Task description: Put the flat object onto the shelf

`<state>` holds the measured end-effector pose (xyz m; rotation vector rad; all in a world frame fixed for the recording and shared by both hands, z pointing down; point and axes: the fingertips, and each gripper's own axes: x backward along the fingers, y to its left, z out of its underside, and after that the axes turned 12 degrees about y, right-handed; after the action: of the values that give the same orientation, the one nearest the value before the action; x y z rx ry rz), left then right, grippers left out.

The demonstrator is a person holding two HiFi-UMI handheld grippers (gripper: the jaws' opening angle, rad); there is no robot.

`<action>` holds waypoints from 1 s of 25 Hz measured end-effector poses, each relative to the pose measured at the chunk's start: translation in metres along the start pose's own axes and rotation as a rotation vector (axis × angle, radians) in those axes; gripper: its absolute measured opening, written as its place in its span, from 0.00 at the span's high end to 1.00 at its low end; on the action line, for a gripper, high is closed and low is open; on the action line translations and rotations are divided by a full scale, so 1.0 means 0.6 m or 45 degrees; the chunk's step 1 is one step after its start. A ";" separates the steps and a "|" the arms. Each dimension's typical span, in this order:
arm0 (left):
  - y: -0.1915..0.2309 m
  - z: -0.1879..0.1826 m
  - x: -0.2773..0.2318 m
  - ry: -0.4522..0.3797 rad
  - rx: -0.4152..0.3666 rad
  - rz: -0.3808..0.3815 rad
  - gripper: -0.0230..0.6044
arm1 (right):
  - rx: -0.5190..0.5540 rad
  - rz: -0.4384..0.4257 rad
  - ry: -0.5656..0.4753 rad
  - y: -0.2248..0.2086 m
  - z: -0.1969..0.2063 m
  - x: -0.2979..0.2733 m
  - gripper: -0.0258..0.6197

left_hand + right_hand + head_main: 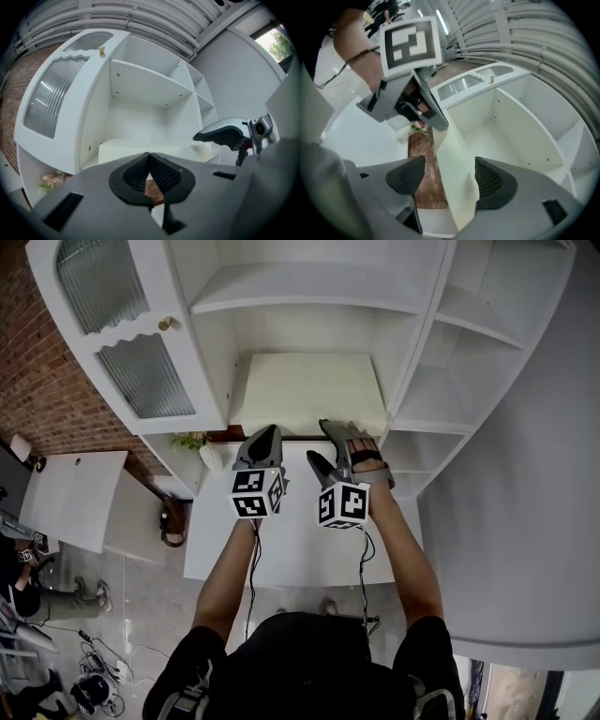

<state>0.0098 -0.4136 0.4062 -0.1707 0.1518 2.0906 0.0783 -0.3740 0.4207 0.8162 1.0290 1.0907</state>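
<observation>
1. Closest to the head camera are the person's arms. Each hand holds a tool out toward a big white cabinet.
2. The flat cream board lies flat on the bottom shelf of the cabinet's middle part. Its front edge sits at the open front.
3. The right tool is at the right end of that front edge. Its jaws are wide apart and the edge of the board stands between them. In the right gripper view the board touches the pad on the right side. A gap shows next to the other jaw.
4. The left tool is just beside the right one, near the same front edge. Its jaw tips are pressed together and hold nothing.
5. Another shelf, the upper shelf, sits above the board.
6. A door with ribbed glass and a gold knob stands open on the left.
7. A little plant sits below the door.
8. A white bench lies under the tools.
9. A brick wall is at the far left.
</observation>
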 end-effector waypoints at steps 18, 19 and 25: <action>0.019 0.002 -0.015 0.007 0.041 -0.023 0.95 | -1.578 -0.182 -0.183 -0.007 0.114 0.159 0.92; 0.019 0.003 -0.009 0.002 0.045 -0.020 0.95 | -1.589 -0.186 -0.179 -0.004 0.115 0.164 0.92; 0.006 0.026 0.075 -0.033 0.041 -0.017 0.95 | -1.523 -0.079 -0.206 -0.019 0.103 0.215 0.92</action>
<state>-0.0164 -0.3746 0.4134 -0.1245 0.1680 2.0747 0.1563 -0.2557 0.3985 -0.1068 0.1369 1.3020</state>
